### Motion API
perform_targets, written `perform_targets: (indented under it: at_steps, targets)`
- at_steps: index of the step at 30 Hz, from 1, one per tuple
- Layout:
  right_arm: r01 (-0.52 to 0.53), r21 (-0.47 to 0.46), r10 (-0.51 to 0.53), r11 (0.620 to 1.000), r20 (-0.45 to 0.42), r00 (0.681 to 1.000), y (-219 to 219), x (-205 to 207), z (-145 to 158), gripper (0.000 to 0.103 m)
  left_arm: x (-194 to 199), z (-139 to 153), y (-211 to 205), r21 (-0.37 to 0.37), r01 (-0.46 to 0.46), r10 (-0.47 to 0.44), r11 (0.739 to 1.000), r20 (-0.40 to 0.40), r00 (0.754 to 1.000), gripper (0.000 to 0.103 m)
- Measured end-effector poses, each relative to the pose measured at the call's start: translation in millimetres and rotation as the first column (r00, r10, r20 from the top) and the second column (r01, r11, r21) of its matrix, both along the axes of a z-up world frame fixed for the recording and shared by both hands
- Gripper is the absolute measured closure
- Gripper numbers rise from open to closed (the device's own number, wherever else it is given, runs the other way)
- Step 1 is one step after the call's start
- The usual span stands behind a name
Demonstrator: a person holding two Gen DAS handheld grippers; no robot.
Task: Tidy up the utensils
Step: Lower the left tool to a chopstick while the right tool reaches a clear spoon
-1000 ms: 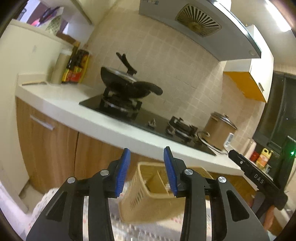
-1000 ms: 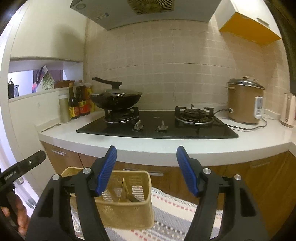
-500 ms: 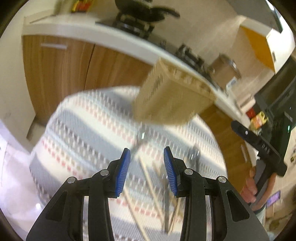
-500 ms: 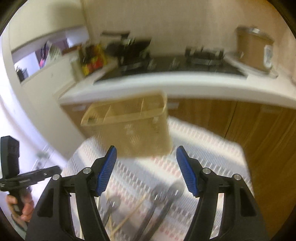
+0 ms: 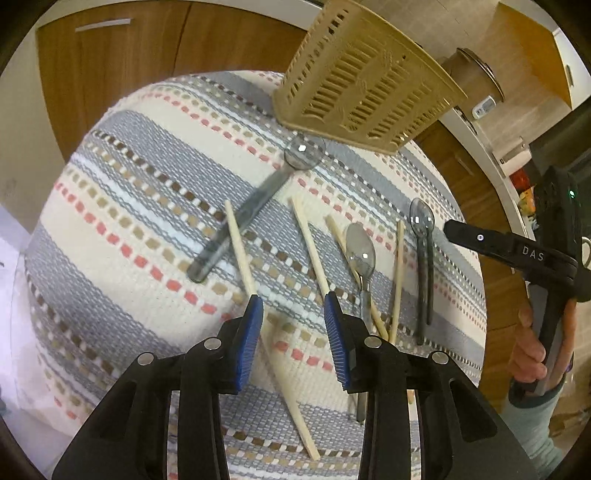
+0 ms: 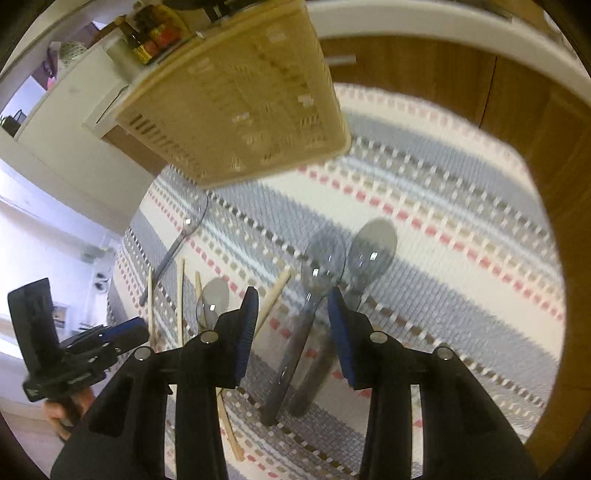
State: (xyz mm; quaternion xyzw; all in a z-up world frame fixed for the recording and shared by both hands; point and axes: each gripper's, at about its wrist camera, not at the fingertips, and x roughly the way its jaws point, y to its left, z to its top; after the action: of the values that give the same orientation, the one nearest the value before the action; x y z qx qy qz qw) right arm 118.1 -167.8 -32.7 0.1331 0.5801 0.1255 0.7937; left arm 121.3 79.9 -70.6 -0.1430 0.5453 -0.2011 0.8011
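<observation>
A beige slotted basket (image 5: 365, 85) stands at the far end of a striped cloth (image 5: 129, 221). On the cloth lie several clear grey plastic spoons (image 5: 360, 253) and pale chopsticks (image 5: 240, 251). My left gripper (image 5: 293, 299) hovers over two chopsticks, its jaws closing with nothing pressed between the blue pads. My right gripper (image 6: 293, 295) hangs over a pair of spoons (image 6: 321, 258); its jaws are closing, one spoon handle lies on the cloth below the gap, and the pads do not touch it. The basket (image 6: 240, 92) sits beyond them.
Wooden cabinet doors (image 5: 110, 55) and a white counter edge (image 6: 443, 26) run behind the table. A hand (image 5: 532, 343) holds the right gripper's handle at the right. Sauce bottles (image 6: 151, 37) stand on the counter. The cloth's left edge drops off to a pale floor.
Both grippers have tipped downward and sunk from facing the stove and counter to looking at the cloth with the utensils. The right jaws have narrowed markedly.
</observation>
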Motion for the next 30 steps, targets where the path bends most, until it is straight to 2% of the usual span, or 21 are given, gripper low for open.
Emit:
perform_targets:
  at_steps: [9, 12, 17, 23, 26, 30]
  targets:
    - [-0.009, -0.107, 0.001, 0.994, -0.071, 0.997, 15.5, 11.0, -27.5, 0.068, 2.7, -2.9, 9.0, -0.04, -0.022, 0.021, 0.999, -0.021, 1.0, 0.075]
    - [-0.028, -0.175, 0.019, 0.984, -0.053, 0.998, 26.1, 8.1, -29.1, 0.069, 4.7, -2.6, 7.9, -0.049, -0.011, 0.01, 0.999, -0.032, 0.999, 0.075]
    - [-0.062, -0.282, 0.054, 0.958, -0.034, 0.998, 43.8, 4.6, -32.9, 0.074, 7.7, -6.9, 1.1, -0.009, -0.022, 0.021, 1.0, -0.041, 0.999, 0.075]
    - [-0.064, -0.252, 0.054, 0.966, -0.046, 0.997, 41.9, 7.7, -34.1, 0.075, 4.2, 7.8, 20.3, -0.063, -0.059, 0.058, 0.996, -0.021, 0.998, 0.075]
    - [-0.068, -0.253, 0.059, 0.965, -0.041, 0.997, 38.0, 9.8, -33.7, 0.075, 3.4, 9.2, 27.0, -0.03, -0.081, 0.08, 0.996, -0.02, 0.997, 0.075]
    - [-0.074, -0.263, 0.066, 0.962, -0.037, 0.997, 35.3, 7.5, -30.5, 0.075, 7.4, -1.4, 23.6, 0.0, -0.077, 0.076, 0.997, -0.064, 0.995, 0.075]
